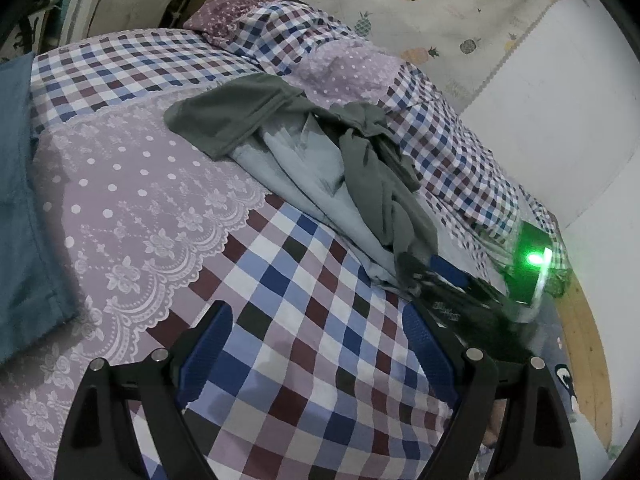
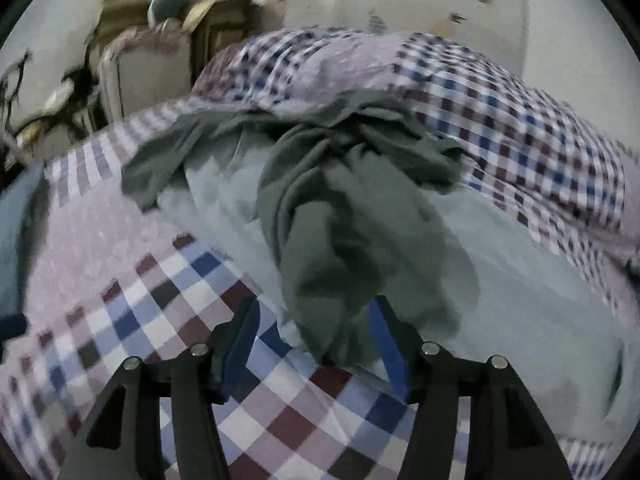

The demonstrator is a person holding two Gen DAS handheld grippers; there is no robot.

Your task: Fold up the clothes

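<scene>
A crumpled grey-green garment (image 1: 372,184) lies over a pale blue-grey garment (image 1: 304,168) on a bed with a checked sheet (image 1: 320,360). My left gripper (image 1: 316,320) hovers open over the bare checked sheet, short of the pile, with nothing between its fingers. In the left wrist view my right gripper (image 1: 436,276), with a green light on its body, reaches the near end of the grey-green garment. In the blurred right wrist view that gripper (image 2: 314,320) is open, and the lower end of the grey-green garment (image 2: 360,240) hangs between its fingers. The pale garment (image 2: 520,280) spreads to the right.
A lilac lace cover (image 1: 132,208) lies on the left of the bed, with a teal cloth (image 1: 20,200) at its edge. A bunched checked quilt (image 1: 440,140) rises behind the clothes. A white wall (image 1: 560,120) and wooden floor (image 1: 584,352) border the right.
</scene>
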